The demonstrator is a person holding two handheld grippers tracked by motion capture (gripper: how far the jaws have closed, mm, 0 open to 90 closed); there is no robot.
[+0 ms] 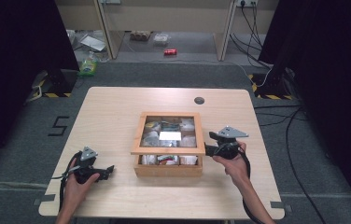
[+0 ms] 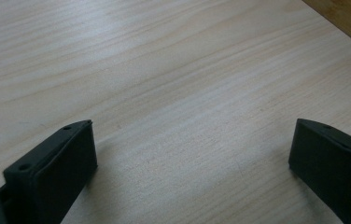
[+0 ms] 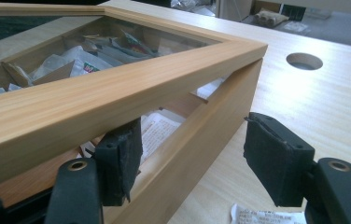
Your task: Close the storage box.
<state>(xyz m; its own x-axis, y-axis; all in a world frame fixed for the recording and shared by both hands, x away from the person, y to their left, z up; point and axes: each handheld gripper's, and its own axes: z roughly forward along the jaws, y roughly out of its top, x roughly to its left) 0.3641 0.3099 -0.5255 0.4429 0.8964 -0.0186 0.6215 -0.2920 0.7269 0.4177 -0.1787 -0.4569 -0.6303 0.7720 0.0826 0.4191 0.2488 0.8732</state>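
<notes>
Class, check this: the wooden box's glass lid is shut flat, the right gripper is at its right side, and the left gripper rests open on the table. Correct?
Not quite. The lid is raised off the wooden box, as the right gripper view shows. The right gripper and left gripper are as stated.

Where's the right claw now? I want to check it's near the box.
In the high view, the right claw sits at the wooden box's right side, under its raised lid.

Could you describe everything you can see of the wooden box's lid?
The lid is a light wooden frame around a clear pane, showing packets in compartments beneath. It is raised slightly above the box, tilted, leaving a gap. The right gripper stands open at that edge, one jaw tucked under the lid, the other outside the box wall.
</notes>
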